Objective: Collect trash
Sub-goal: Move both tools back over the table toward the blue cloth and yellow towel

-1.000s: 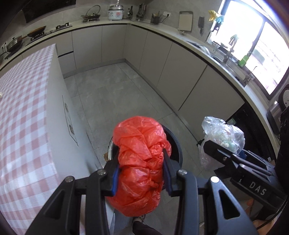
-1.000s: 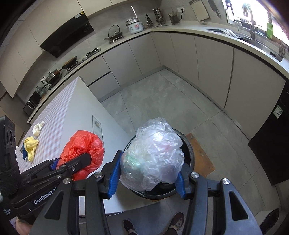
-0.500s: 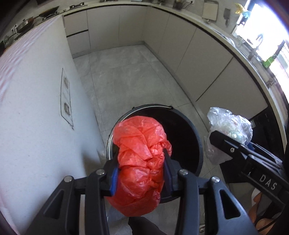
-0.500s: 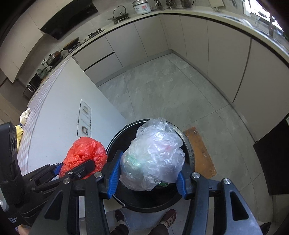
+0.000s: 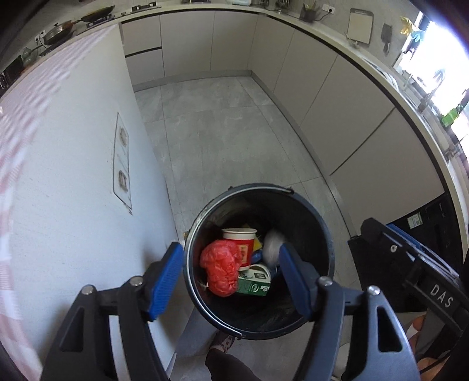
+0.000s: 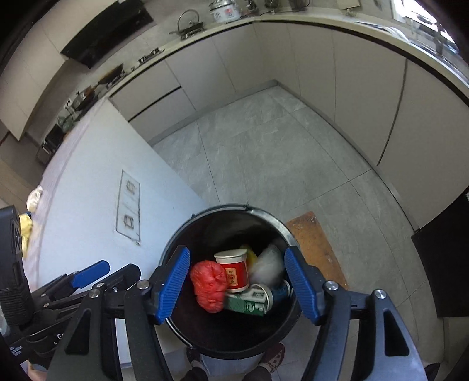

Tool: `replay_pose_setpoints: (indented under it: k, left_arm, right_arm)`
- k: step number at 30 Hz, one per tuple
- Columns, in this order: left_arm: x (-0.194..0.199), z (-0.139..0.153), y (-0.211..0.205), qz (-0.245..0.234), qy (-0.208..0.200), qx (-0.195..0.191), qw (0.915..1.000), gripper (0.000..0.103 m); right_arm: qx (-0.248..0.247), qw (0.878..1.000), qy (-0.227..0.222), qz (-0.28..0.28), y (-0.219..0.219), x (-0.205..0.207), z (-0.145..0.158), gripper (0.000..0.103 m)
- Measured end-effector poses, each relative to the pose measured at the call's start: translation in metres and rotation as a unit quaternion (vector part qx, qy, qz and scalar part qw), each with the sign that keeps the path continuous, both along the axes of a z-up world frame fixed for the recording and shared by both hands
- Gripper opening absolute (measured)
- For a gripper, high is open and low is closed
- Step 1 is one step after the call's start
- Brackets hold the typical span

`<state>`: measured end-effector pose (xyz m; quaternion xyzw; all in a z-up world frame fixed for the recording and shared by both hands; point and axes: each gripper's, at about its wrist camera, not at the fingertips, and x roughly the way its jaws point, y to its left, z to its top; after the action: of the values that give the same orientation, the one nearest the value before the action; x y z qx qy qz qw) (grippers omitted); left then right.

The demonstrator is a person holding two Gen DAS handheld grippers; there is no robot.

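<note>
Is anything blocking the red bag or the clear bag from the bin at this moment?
Nothing visible. The red bag and the clear bag already lie inside the bin, among a red cup and a green carton. Both claws, which have just been opening, hang empty above it.

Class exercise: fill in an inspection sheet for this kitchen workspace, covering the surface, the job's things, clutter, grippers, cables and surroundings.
Surface: grey tiled floor; white island side left of the bin.
Job's things: red bag and clear bag, blurred, inside the black trash bin.
Clutter: red paper cup, green carton in the bin; brown mat beside it.
Grippers: left gripper and right gripper above the bin, jaws just opened, nothing between the pads.
Cables: nothing seen.
Surroundings: beige cabinets, counter with rice cooker, window.
</note>
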<state>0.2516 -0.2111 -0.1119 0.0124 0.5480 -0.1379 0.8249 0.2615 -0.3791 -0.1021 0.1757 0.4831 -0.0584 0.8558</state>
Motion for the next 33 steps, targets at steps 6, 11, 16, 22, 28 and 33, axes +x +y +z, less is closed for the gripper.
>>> replay_pose_setpoints:
  k: [6, 11, 16, 22, 28, 33]
  left_arm:
    - [0.000, 0.025, 0.003, -0.012, -0.020, -0.011, 0.9997, 0.069]
    - [-0.006, 0.051, 0.009, -0.023, -0.033, -0.031, 0.9987, 0.069]
    - [-0.017, 0.068, 0.026, -0.027, -0.042, -0.050, 0.9975, 0.069]
    - [-0.032, 0.084, 0.058, -0.020, -0.048, -0.065, 0.9965, 0.069]
    - [-0.039, 0.095, 0.102, 0.007, -0.058, -0.071, 0.9958, 0.069]
    - [-0.043, 0.097, 0.145, 0.038, -0.064, -0.071, 0.9947, 0.069]
  right_arm:
    - [-0.004, 1.000, -0.011, -0.006, 0.005, -0.011, 0.031, 0.070]
    - [-0.001, 1.000, -0.017, -0.008, 0.015, -0.020, 0.054, 0.070]
    - [-0.001, 1.000, -0.027, 0.000, 0.037, -0.029, 0.075, 0.073]
    - [0.004, 0.999, -0.047, 0.011, 0.068, -0.033, 0.098, 0.078]
    - [0.002, 0.997, -0.067, 0.046, 0.112, -0.027, 0.114, 0.081]
    - [0.004, 0.994, -0.076, 0.074, 0.158, -0.015, 0.120, 0.081]
